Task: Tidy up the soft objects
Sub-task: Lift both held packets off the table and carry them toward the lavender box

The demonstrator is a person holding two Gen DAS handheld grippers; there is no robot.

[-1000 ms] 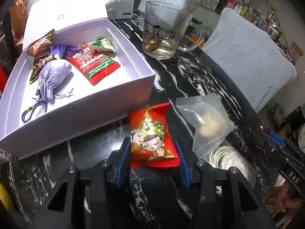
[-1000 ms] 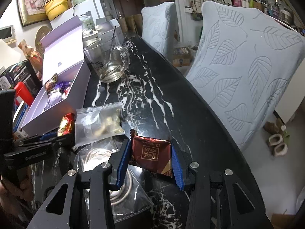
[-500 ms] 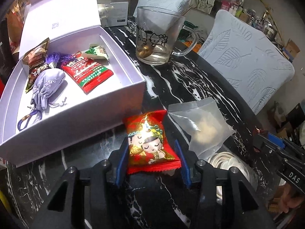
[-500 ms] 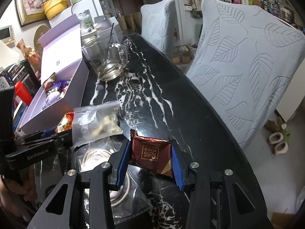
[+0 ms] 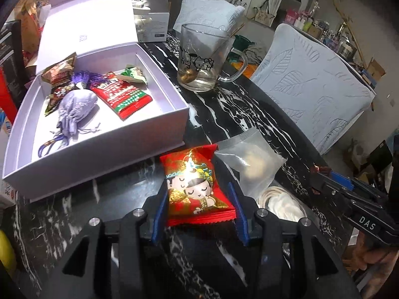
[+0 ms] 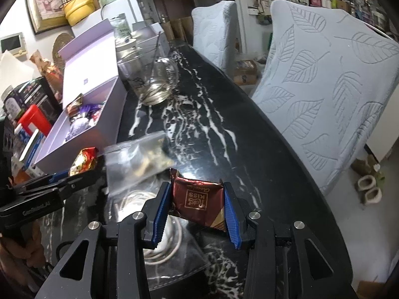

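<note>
My left gripper (image 5: 197, 191) is shut on a red snack packet (image 5: 194, 182) printed with cartoon figures, held just above the black marble table, in front of the open lavender box (image 5: 99, 159). In the box lie a lavender pouch (image 5: 74, 109), a red-and-green packet (image 5: 122, 94), a small green packet (image 5: 134, 74) and brown packets (image 5: 59, 74). My right gripper (image 6: 195, 194) is shut on a brown chocolate packet (image 6: 197, 196) over the table's near end. The right wrist view shows the red packet (image 6: 83, 160) at left, beside the box (image 6: 109, 114).
A clear bag (image 5: 249, 162) and a bagged white cable (image 5: 281, 201) lie between the two grippers. A glass mug (image 5: 202, 62) with a spoon stands behind the box. Leaf-patterned chairs (image 6: 324, 87) line the table's right edge. Clutter crowds the left side.
My left gripper has lifted and drawn back a little with the red packet, so the box sits farther off in its view. The right gripper and chocolate packet have not moved.
</note>
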